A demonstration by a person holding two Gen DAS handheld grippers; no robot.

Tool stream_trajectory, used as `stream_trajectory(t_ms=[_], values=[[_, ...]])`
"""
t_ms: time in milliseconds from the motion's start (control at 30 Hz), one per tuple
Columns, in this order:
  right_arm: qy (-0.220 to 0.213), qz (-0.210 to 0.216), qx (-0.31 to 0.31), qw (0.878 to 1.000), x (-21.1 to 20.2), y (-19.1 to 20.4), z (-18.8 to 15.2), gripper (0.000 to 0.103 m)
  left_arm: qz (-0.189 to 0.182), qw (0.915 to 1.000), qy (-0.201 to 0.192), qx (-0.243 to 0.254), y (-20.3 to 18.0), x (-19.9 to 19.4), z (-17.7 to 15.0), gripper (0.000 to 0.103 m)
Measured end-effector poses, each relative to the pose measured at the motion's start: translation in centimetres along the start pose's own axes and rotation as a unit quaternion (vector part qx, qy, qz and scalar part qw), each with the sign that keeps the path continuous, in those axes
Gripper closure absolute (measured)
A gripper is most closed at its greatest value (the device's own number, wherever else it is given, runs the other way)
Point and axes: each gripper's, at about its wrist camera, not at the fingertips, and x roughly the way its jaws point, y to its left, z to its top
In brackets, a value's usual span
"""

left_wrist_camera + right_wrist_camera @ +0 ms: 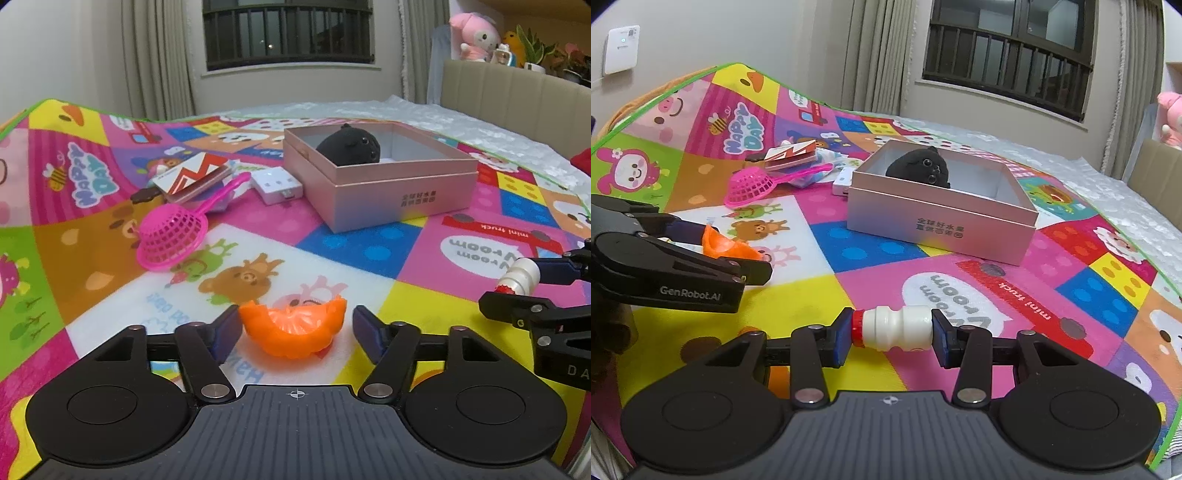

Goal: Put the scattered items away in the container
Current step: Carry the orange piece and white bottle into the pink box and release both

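An orange toy segment (293,332) lies on the play mat between the fingers of my open left gripper (293,330); the left pad touches it and the right pad stands apart. It also shows in the right wrist view (726,247). My right gripper (890,330) is shut on a small white bottle with a red cap (892,328), held sideways just above the mat; the bottle also shows in the left wrist view (519,278). The open pink box (384,184) (942,218) holds a black plush (349,146) (921,168).
A pink toy strainer (171,236) (751,186), a red-and-white card pack (192,175) (792,155) and a white adapter (277,184) lie left of the box. The colourful play mat (332,251) covers a bed; a headboard (517,96) stands at the right.
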Motion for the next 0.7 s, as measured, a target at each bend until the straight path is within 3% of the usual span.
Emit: stream_trajectory(t_ms=[167, 400, 567, 700], values=[[-0.001, -0.001, -0.001, 1.000, -0.6, 0.1, -0.2, 0.060, -0.004, 1.0000, 0.000, 0.007, 0.1, -0.4, -0.4, 0.039], [-0.010, -0.014, -0.003, 1.000, -2.6, -1.6, 0.0, 0.060, -0.055, 0.9979, -0.014, 0.031, -0.6, -3.5, -0.1, 0.039], [-0.034, -0.024, 0.018, 0.999, -3.9, -4.0, 1.6, 0.060, -0.078, 0.9936, -0.060, 0.055, -1.6, -5.1, 2.8, 0.039], [-0.066, -0.012, 0.031, 0.997, -4.1, -6.0, 4.1, 0.060, -0.085, 0.9890, -0.088, 0.083, -2.9, -3.7, 6.2, 0.039]])
